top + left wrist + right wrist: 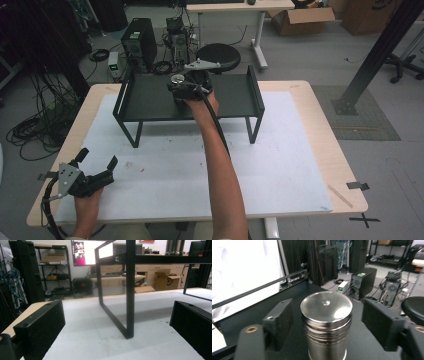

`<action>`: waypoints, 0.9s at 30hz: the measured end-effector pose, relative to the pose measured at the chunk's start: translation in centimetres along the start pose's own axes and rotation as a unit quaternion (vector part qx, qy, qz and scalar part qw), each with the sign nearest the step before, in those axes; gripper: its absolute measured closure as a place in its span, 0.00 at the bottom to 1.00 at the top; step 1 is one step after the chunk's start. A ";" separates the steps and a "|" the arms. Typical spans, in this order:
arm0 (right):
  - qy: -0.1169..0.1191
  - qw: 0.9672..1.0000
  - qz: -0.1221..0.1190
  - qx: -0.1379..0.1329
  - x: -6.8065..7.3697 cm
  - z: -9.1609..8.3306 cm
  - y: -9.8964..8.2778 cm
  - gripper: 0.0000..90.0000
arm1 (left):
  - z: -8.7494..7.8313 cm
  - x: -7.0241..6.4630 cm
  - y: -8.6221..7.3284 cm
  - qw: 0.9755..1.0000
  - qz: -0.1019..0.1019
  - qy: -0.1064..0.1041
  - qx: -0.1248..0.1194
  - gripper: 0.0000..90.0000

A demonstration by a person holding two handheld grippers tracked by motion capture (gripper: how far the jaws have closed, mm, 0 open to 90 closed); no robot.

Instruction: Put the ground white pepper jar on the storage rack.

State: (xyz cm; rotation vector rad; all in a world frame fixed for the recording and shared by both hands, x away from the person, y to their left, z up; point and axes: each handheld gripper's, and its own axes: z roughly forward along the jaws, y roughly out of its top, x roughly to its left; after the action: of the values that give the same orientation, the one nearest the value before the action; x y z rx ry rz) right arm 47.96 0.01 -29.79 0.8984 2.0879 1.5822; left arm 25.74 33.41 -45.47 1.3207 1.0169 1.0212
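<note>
- high view: a black metal shelf stand with raised end walls (150, 97) sits toward the 12 o'clock side of the white mat (280, 170) covering the light wooden table (320, 107). the right gripper (181, 86) reaches over the stand's top, at the round shiny metal canister (177, 79), seen here just as a small bright lid at the gripper's tip; from this angle i cannot tell how the jaws stand. the left gripper (96, 157) rests on the mat toward 7 o'clock, well apart from the stand, its jaws spread wide with nothing between them.
- left gripper view: the two black jaws rise at 8 o'clock and 4 o'clock, far apart and touching nothing. between them, farther off, stands the stand's black leg frame (130, 302) on the mat.
- right gripper view: the canister stands upright on the stand's black top, dead centre, with a flat polished lid and ridged bands below it. the jaws flank it at 9 o'clock and 3 o'clock, open wider than the canister, with a clear gap on each side, so they are around it without touching it.
</note>
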 end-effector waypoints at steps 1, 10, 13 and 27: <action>-0.005 1.000 0.000 -0.004 0.0 -0.1 0.0 0.24 | 0.0 0.0 0.0 1.000 0.000 0.000 0.000 0.00; -0.034 0.999 -0.002 -0.043 0.1 -1.4 0.4 0.10 | 0.0 0.0 0.0 1.000 0.001 0.000 0.000 0.00; -0.040 0.998 0.002 -0.054 0.0 -1.9 0.4 0.06 | 0.0 0.0 0.0 1.000 0.001 0.000 -0.001 0.00; -0.035 0.994 0.013 -0.101 -0.6 -6.2 0.3 0.00 | -0.1 0.0 0.0 1.000 0.002 0.000 -0.001 0.00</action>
State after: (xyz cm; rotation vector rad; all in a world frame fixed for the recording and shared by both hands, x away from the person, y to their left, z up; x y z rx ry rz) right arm 44.52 -4.77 -27.65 0.8994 1.8376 1.7124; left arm 25.68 33.41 -45.48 1.3210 1.0124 1.0244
